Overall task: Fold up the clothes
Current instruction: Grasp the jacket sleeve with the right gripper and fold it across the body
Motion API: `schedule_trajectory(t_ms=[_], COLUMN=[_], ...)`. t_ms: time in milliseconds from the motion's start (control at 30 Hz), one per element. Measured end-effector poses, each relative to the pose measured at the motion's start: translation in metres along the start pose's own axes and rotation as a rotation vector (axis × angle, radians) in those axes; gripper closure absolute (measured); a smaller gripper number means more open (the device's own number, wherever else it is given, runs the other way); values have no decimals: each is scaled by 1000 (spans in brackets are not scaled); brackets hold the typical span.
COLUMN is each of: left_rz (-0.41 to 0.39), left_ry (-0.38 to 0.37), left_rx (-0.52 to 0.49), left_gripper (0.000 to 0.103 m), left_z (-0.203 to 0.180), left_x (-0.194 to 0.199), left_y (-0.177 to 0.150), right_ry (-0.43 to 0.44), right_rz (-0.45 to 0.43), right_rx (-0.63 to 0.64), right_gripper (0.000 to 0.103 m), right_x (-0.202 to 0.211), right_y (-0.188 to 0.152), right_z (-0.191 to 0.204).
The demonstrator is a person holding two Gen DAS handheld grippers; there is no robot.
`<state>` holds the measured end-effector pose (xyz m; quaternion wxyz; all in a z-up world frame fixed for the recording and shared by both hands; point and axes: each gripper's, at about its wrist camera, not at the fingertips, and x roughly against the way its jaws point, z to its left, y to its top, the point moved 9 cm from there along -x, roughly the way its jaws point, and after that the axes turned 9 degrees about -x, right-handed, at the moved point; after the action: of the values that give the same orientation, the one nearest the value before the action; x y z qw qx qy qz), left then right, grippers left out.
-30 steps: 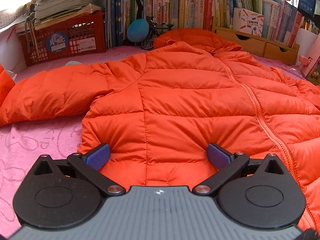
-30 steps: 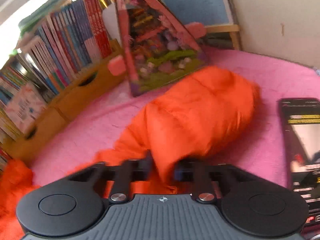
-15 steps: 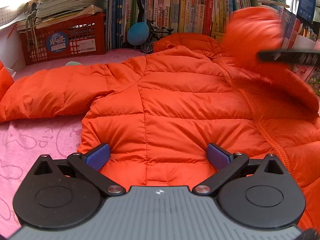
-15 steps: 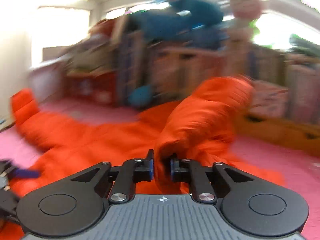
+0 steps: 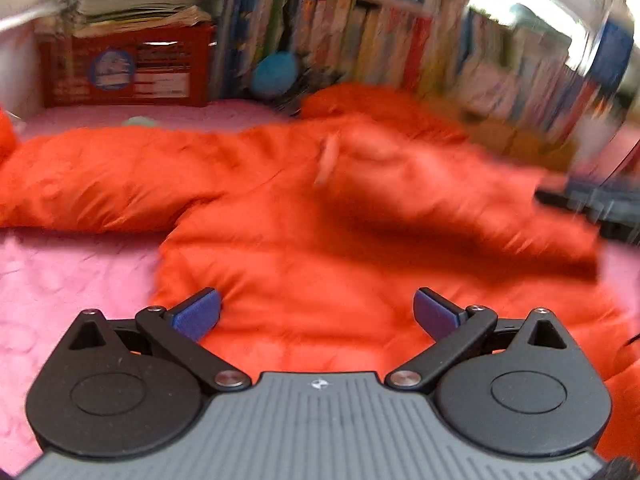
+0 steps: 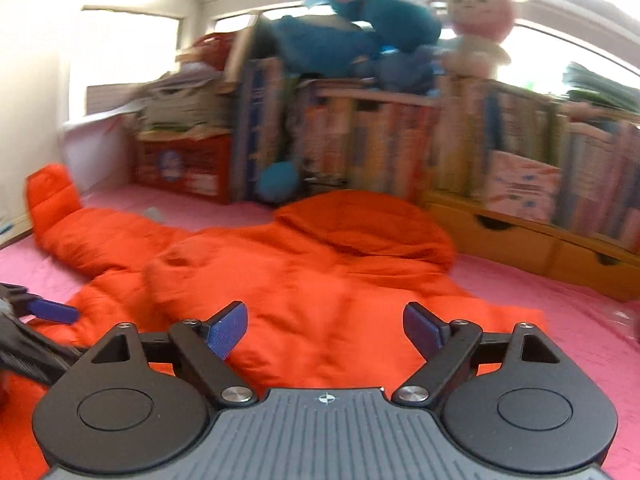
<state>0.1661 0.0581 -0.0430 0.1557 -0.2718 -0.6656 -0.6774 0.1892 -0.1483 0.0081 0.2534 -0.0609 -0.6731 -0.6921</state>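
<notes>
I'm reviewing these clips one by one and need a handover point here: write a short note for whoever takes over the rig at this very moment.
Left gripper: open, holding nothing, over the hem of the orange puffer jacket.
Right gripper: jaws opening, nothing between the pads, jacket lying below.
Jacket: spread on the pink bedcover, hood toward the bookshelves.
Done: one sleeve lies folded across the body.
Left: the other sleeve lies stretched out to the side; fold it in, then fold the body and hood.
</notes>
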Motion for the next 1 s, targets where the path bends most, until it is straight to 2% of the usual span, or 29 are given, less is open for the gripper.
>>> schedule_trajectory(t_ms=[67, 100, 200, 300, 367, 433, 533, 733, 800, 833, 900, 933, 1000], left_rz=[-44, -72, -147, -109, -61, -13, 29, 44, 53, 58, 63, 66, 72], left_ry=[-31, -11, 127, 221, 221, 220, 181, 169, 170, 171, 175, 179, 189], left_rx=[14, -13, -166, -255, -231, -208, -133, -103, -93, -88, -75, -73, -81], left_gripper=[0, 0, 0, 0, 0, 0, 0, 0, 0, 0, 0, 0, 0], left_z=[-1, -3, -15, -20, -13, -6, 3, 5, 7, 8, 10, 10, 10], left_x=[5, 3, -16, -55, -77, -98, -110, -112, -113, -114, -115, -115, -116], left_y=[22, 33, 61, 65, 56, 48, 37, 33, 33, 32, 32, 31, 32], right_ry=[-27, -58, -168, -314, -413, -490, -470, -281, -219, -208, -255, -277, -287], right_rz=[-16, -30, -73, -99, -97, -79, -40, -43, -14, -1, 14, 18, 31], right_rx=[-27, -27, -3, 119, 229, 331, 397, 467, 467, 481, 547, 573, 538], right_gripper=[18, 18, 18, 17, 12, 11, 11, 11, 11, 11, 11, 11, 11], right_x=[9, 14, 31, 49, 58, 60, 43, -36, -61, -73, -91, -95, -93], right_y=[3, 6, 16, 21, 20, 16, 8, 8, 4, 0, -10, -14, -18], right_z=[-17, -26, -51, -72, -83, -92, -83, -2, 21, 29, 34, 29, 8])
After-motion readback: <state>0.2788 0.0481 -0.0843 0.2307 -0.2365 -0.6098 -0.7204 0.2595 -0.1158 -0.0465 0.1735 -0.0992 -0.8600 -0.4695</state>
